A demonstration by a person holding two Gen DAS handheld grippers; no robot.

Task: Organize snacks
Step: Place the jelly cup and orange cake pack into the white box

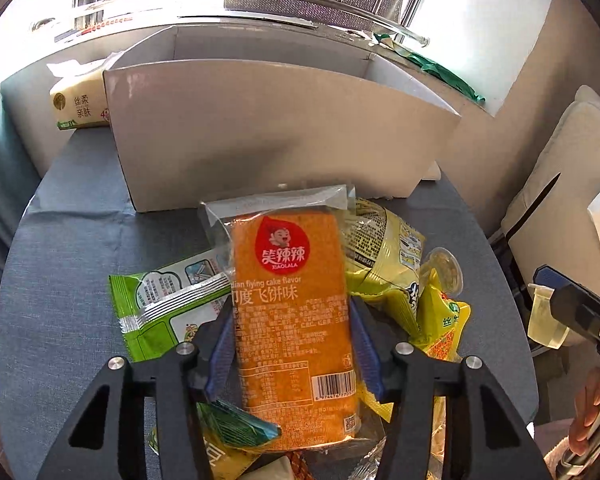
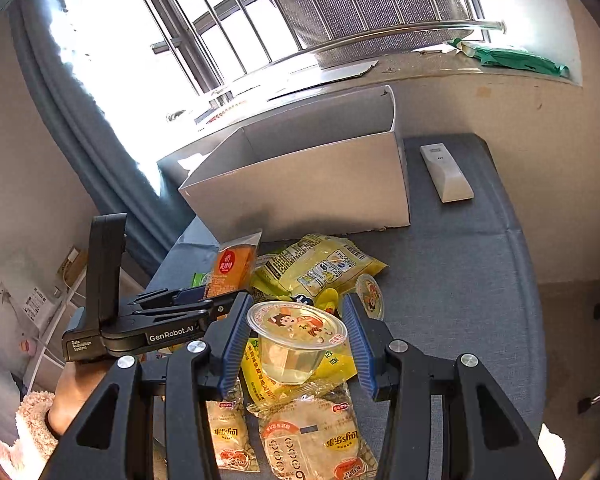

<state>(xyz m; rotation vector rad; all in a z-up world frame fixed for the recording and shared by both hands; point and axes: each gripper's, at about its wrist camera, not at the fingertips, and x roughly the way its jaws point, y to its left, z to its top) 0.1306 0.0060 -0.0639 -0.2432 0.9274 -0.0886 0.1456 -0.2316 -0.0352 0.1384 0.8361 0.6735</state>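
My left hand-held gripper [image 1: 292, 340] is clamped on the orange snack packet [image 1: 294, 320], its blue pads pressing the long sides; I hold it lengthwise so the crinkly clear wrapper stays taut and the flat slab inside does not fold. It sits raised above the pile, pointing toward the white cardboard box [image 1: 276, 132], which stands open-topped just behind the snacks on the tabletop [image 1: 68, 248]; I judge that box to be where the packets belong.

My right hand-held gripper [image 2: 296, 340] has its fingers set either side of a clear plastic jelly cup [image 2: 296, 338]; the pads look close to its rim, yet I cannot tell whether they truly bite or only bracket it. The cup is round, rigid and slick, with a printed foil lid, so I would grip it near the rim where it is stiffest.

Around it lie a glossy yellow bag [image 2: 320, 268], a second small jelly cup [image 2: 370, 294], pale wrapped cakes [image 2: 312, 436] and a green packet [image 1: 164, 304]; all soft, slippery film, heaped loosely on the grey woven cloth. A white remote [image 2: 446, 172] rests well apart beside the box.
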